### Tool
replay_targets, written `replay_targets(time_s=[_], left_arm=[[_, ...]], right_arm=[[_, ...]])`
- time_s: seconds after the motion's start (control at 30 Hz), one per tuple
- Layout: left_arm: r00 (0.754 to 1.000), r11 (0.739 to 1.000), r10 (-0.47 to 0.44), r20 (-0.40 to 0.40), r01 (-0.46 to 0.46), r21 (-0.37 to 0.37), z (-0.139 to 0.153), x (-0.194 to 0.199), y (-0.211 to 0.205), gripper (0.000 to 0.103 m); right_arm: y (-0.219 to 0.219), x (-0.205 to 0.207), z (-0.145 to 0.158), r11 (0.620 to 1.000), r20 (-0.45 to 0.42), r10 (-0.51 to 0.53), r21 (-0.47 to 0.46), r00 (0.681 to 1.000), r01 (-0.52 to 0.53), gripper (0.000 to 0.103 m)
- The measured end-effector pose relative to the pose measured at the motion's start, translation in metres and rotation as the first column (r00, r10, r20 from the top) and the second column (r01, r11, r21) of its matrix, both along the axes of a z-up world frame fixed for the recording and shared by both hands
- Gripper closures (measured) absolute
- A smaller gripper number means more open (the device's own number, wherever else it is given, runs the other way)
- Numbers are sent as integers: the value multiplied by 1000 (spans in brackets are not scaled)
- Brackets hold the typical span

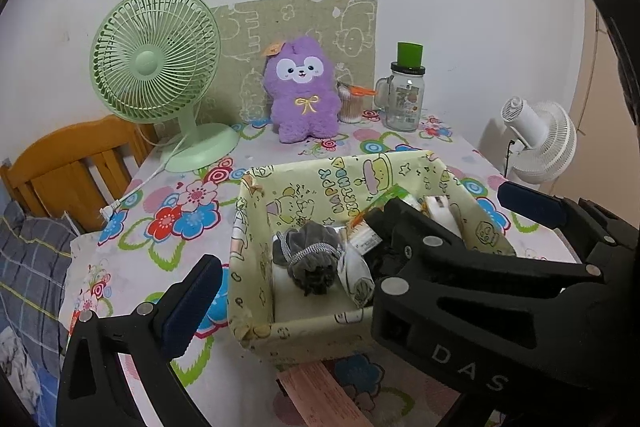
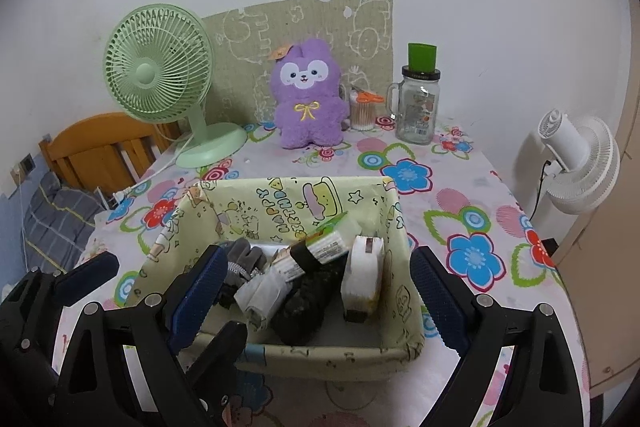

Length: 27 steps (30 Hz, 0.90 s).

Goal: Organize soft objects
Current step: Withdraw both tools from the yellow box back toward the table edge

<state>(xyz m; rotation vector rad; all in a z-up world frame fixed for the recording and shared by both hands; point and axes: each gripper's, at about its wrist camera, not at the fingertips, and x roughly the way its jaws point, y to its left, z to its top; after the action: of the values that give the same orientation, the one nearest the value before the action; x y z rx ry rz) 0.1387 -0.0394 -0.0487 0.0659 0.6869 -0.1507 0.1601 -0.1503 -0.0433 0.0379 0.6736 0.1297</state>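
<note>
Left wrist view:
- The left gripper has black plastic arms and ribbed dark-blue pads; its jaws stand wide apart, one pad left of the box, the other over the box's right rim, with nothing pressed between them.
- The pale-yellow fabric storage box has soft, slightly slumped walls printed with cartoon figures and the words "HAPPY BIRTHDAY".
- Inside it lies a rolled grey knitted sock bundle with a silvery band, beside a rolled white cloth with a printed edge.
- The right gripper, black with the letters "DAS" on its body, reaches in from the right over the box and hides that side's contents.
- A fluffy purple plush animal with a yellow embroidered bow sits upright at the back of the flower-print tablecloth.
- A mint-green plastic desk fan stands to its left, and a clear glass mug-jar with a green cap to its right.

Right wrist view:
- The right gripper is spread wide over the box, its blue fingertips gripping nothing.
- In the box rest the grey socks, a black fuzzy roll, a white folded packet and a green-edged labelled pack; the print is too small to read.
- The left gripper shows at the left edge, outside the box.
- A white floor fan stands beyond the table's right side.
</note>
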Motion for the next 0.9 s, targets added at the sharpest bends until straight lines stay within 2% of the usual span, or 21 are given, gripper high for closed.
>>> replay_targets(time_s=[0.27,0.5,0.9], left_arm=[[1000,1000,7,-16,-7,-9,2,-12,-1,0],[1000,1000,11,25,-11,12,6,-28,-4,0],[999,999,-20,31,21,-29,7,-50,-6,0]], right_arm=[[0,-18,5,1000,20,-2,-11,1000,2,9],[0,-35,10,1000,41,-4,-16,999,5,9],[-6,-63,15,1000,66,-19,-4,998,20,9]])
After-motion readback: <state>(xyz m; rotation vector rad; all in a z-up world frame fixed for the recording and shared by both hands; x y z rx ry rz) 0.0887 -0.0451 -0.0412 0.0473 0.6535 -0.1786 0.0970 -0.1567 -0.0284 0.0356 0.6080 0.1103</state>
